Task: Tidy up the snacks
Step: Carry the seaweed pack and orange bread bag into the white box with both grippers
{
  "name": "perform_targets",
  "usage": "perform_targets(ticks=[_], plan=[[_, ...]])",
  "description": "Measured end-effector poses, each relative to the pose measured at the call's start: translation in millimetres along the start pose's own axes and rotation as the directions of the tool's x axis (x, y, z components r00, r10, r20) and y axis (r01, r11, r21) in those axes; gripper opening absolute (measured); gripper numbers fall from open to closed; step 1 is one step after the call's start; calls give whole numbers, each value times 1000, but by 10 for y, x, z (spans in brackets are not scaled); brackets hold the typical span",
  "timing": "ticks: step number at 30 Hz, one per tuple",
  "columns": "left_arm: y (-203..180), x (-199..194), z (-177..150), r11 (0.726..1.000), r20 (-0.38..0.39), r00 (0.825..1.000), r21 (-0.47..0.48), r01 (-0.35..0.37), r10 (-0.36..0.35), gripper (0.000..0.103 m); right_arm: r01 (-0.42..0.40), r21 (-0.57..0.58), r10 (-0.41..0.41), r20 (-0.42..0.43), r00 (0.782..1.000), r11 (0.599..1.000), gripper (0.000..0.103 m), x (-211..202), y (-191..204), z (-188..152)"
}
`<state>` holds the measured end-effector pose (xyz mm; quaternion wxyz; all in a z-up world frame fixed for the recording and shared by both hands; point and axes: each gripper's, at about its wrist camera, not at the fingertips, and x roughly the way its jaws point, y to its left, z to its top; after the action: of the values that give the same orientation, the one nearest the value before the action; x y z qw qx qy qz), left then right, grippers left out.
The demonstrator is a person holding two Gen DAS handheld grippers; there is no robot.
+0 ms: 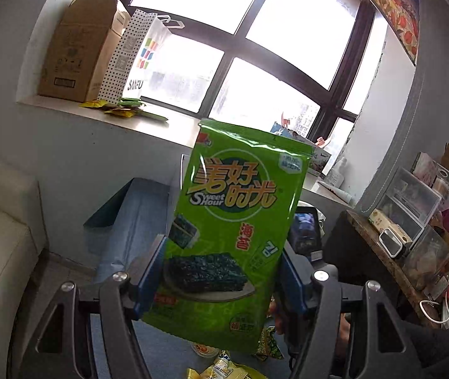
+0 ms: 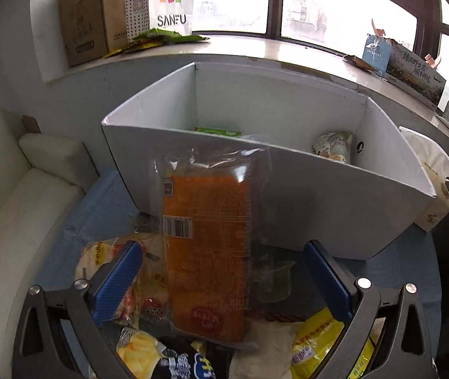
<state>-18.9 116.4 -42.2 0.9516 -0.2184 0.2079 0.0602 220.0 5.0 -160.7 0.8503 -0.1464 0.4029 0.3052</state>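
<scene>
Left claw [image 1: 221, 268]: blue pads clamped on the sides of a green seaweed bag [image 1: 230, 230], held upright, its top well above the fingers; window [image 1: 256, 47] beyond it.
Right claw [image 2: 221, 281]: jaws wide, pads clear of an orange packet [image 2: 207, 252] standing between them; whether anything grips it cannot be told.
White box [image 2: 287, 195]: ahead of the right claw, open, a green pack [image 2: 218, 132] and a cup [image 2: 333, 146] inside.
Loose snacks [image 2: 142, 347]: below the right claw

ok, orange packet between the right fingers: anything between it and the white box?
Only the box's own near wall. The orange packet sits low in front of it, so it likely has to clear that rim. The white box is open-topped, with two snacks already inside.
</scene>
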Motion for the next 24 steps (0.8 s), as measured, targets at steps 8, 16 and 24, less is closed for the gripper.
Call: perform_targets(ticks=[8, 16, 24], plan=[[31, 0, -49, 1000, -11, 1000, -23, 6, -6, 71, -1, -38, -1, -50, 999, 999, 58, 127, 93, -48], [-45, 117, 9, 999, -28, 999, -17, 31, -31, 71, -102, 45, 97, 101, 990, 994, 57, -447, -250, -160], [-394, 401, 153, 989, -53, 988, -32, 145, -147, 71, -228, 68, 197, 307, 931, 971, 57, -1564, -914, -434]])
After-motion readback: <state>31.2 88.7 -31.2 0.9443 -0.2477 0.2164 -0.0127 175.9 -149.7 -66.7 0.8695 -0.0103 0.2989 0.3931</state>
